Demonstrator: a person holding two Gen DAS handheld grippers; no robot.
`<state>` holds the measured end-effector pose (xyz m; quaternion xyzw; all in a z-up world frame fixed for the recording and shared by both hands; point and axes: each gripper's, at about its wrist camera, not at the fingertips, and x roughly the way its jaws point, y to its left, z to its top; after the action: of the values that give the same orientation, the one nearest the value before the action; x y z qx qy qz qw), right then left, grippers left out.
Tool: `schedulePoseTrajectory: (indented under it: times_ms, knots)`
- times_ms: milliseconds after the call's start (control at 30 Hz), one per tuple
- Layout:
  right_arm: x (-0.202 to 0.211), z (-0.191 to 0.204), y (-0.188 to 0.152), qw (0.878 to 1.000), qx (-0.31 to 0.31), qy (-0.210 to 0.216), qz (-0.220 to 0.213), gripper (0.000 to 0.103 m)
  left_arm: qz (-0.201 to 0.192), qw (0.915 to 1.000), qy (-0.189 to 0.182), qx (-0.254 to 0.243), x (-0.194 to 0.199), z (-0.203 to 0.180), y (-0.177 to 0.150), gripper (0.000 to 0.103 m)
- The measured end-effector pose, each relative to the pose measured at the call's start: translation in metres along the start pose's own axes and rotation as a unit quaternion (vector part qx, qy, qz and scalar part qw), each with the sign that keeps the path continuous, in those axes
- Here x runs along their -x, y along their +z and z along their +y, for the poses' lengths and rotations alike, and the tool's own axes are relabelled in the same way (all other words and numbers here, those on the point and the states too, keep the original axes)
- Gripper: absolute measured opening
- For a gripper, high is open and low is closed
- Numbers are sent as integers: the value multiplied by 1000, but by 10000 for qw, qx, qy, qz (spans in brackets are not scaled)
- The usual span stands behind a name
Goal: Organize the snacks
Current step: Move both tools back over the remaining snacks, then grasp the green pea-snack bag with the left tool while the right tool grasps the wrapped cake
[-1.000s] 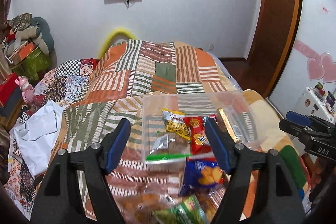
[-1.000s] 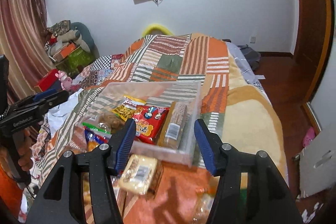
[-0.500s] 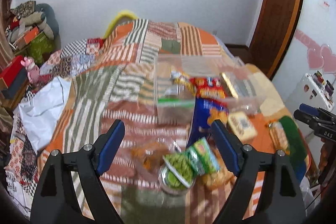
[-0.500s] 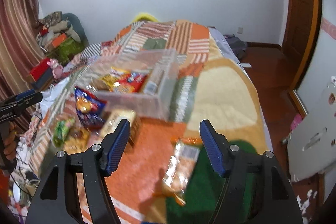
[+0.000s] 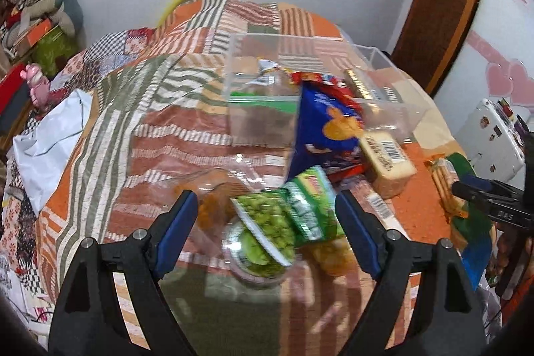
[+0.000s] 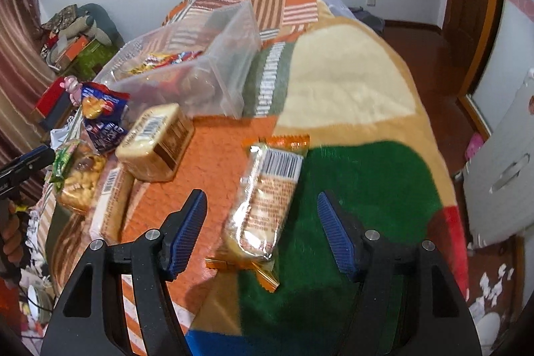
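Left view: the left gripper (image 5: 265,222) has its jaws open, holding nothing, over a green snack bag (image 5: 267,222) on the bed (image 5: 140,122). The clear box (image 5: 283,82) sits at 12 o'clock.

Right view: the right gripper (image 6: 260,229) has its jaws open, just widened, around a clear cookie pack (image 6: 263,206), not touching. The box is at 11 o'clock.

**Even indoor light, fisheye warp, motion blur**

Soft, diffuse light fills both views. Edges curve and darken to black corners. The green snack packet (image 5: 283,219) smears with motion blur; the clear wrapper (image 6: 263,206) shows glare. Faint shadows lie under the grippers.
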<state>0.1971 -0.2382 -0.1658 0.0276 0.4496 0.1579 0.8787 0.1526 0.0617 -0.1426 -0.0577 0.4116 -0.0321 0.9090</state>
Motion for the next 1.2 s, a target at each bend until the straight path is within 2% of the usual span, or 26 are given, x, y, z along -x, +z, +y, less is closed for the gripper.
schedulePoseTrajectory:
  times_ms: [133, 367, 533, 567, 633, 667, 700, 767, 800, 900, 1067, 1200]
  knots:
    - [-6, -3, -3, 10000, -36, -1, 84, 65, 71, 9998, -179, -52, -4, -12, -4, 84]
    - [-14, -1, -7, 9999, -40, 11, 136, 65, 314, 9992, -245, 30, -23, -18, -9, 84]
    - [-14, 3, -9, 9999, 68, -73, 103, 42, 266, 9995, -150, 120, -30, -15, -8, 84]
    - [-13, 2, -10, 9999, 54, -42, 101, 35, 262, 9995, -134, 143, -32, -14, -8, 84]
    - [-12, -1, -8, 10000, -12, 31, 77, 32, 247, 9995, -108, 161, -33, -13, -8, 84]
    - [-10, -3, -9, 9999, -50, 79, 59, 31, 231, 9996, -98, 131, -33, -13, -8, 79]
    - [-9, -3, -9, 9999, -68, 109, 41, 31, 218, 9997, -83, 90, -33, -13, -9, 70]
    - [-6, -1, -9, 9998, -89, 177, 4, 31, 209, 9996, -184, 79, -32, -13, -10, 61]
    - [-4, 1, -8, 9998, -78, 200, -30, 31, 200, 9994, -259, 101, -30, -12, -10, 50]
    - [3, 7, -7, 9996, -14, 235, -134, 31, 249, 9994, -234, 100, -28, -12, -11, 32]
    - [13, 15, 2, 9988, 19, 344, -341, 31, 230, 9991, -328, 171, -23, -8, -12, 28]
    - [20, 20, 8, 9978, 26, 433, -504, 31, 59, 9995, -286, 139, -12, -9, -10, 27]
